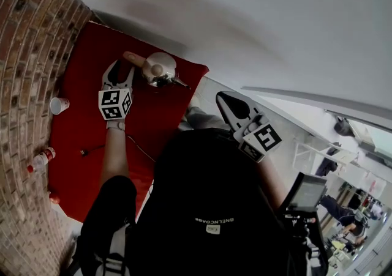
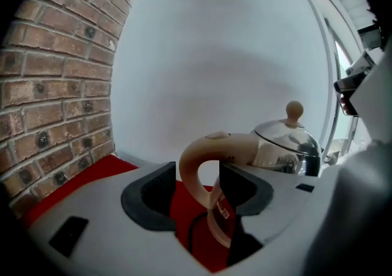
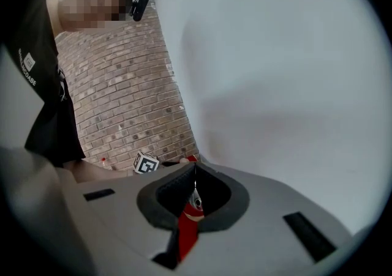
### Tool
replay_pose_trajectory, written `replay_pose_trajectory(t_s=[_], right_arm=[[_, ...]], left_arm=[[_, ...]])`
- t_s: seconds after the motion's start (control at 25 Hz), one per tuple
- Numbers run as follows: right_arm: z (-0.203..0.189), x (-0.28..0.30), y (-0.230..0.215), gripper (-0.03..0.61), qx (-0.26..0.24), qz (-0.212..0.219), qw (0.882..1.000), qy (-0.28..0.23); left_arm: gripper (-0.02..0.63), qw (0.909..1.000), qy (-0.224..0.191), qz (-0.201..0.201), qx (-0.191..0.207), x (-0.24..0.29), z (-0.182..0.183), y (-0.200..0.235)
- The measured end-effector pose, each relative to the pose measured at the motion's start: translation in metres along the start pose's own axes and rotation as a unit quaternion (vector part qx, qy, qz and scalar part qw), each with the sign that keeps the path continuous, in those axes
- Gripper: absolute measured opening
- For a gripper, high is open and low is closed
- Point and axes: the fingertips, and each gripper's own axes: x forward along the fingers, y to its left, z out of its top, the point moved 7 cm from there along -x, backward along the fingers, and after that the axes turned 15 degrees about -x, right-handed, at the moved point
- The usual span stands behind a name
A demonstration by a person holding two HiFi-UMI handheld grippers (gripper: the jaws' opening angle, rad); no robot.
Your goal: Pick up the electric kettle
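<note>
You are holding the left gripper (image 1: pixel 122 68) with its jaws wide apart around the kettle's handle (image 2: pixel 202 164); in the left gripper view the handle is standing between the two dark pads (image 2: pixel 150 198) with neither pad pressing on it. The electric kettle (image 1: pixel 158 68) is sitting upright on the red-covered table (image 1: pixel 86 146), close to the far edge along the white wall and toward the far right corner. It is showing a rounded, mirror-bright steel body (image 2: pixel 285 143), a domed lid topped by a small tan knob (image 2: pixel 294 109), and a thick cream loop handle arching out toward you. You are keeping the right gripper (image 1: pixel 225 100) well off to the right of the table, its jaw tips meeting with nothing between them.
</note>
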Motion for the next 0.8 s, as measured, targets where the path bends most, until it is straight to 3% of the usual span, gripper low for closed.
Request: replay_pose_trajectory(t_s=[0.4,0.8], right_arm=[[-0.006,0.000,-0.003,0.008,0.017,-0.031,0.999,0.014],[-0.007,0.002,-0.009,0.007,0.024,-0.044,0.999,0.021]], left_arm=[[0.225,0.9978,-0.007,-0.024,0.062,0.040,0.003,0.013],[0.235,0.9940,-0.007,-0.056,0.094,0.067,0.009,0.013]])
